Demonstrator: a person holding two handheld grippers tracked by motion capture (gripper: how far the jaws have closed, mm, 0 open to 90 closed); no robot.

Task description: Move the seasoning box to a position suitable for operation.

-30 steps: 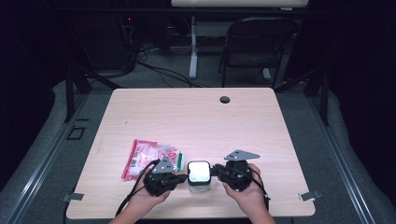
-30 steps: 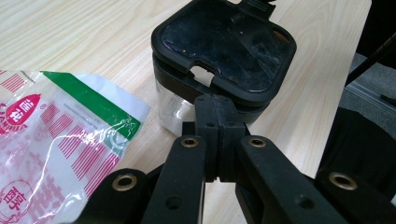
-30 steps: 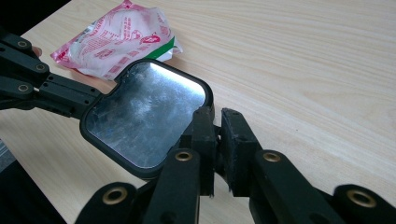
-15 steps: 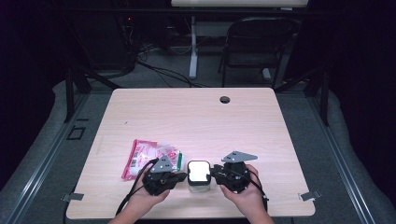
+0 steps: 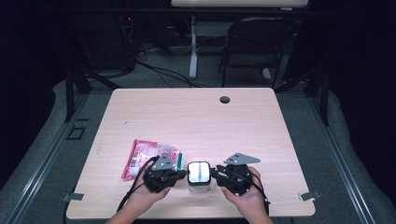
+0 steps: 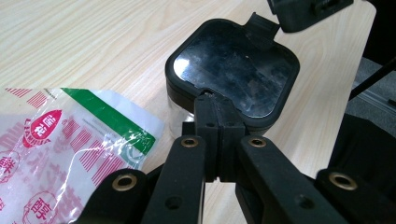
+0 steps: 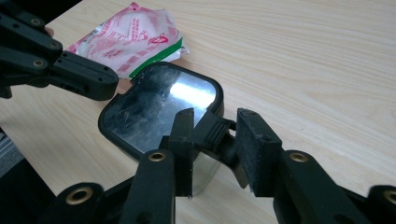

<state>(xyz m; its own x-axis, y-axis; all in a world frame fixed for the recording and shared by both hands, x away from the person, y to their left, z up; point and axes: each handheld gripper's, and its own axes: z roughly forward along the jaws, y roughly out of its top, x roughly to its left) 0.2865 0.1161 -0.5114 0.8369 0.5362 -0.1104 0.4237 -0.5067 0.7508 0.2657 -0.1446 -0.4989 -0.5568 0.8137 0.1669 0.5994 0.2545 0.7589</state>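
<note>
Across the near half of the pale wood tabletop (image 5: 196, 116), toward the person's edge, lies everything in play; the far half carries nothing but a small dark cable hole (image 5: 225, 99). Largest of the loose things is a pink, white and green snack packet (image 5: 142, 156), flat on the wood to the left, its corner just beside the container in the left gripper view and apparently not touching it. It looks sealed and unhandled.

Next comes the clear square container (image 5: 198, 175), standing upright between the two hands, capped by a glossy black lid (image 6: 233, 65) that sits level on it. On opposite sides of that lid are two black latch tabs.

Left tongs (image 6: 219, 126) are pressed together at the near tab (image 6: 215, 115), pinching it and steadying the container.

Right tongs (image 7: 217, 140) have just been opening: their pads now stand spread to either side of the ribbed tab (image 7: 212, 130) on their side, which lies between them unpressed. That tab appears tilted out from the lid.

My reading is that the lid is being unlatched. The right-hand clip seems flipped loose or nearly so, while the lid itself is not yet lifted. Left to do, as far as one can judge: free the other tab, raise the lid, and deal with the packet.
</note>
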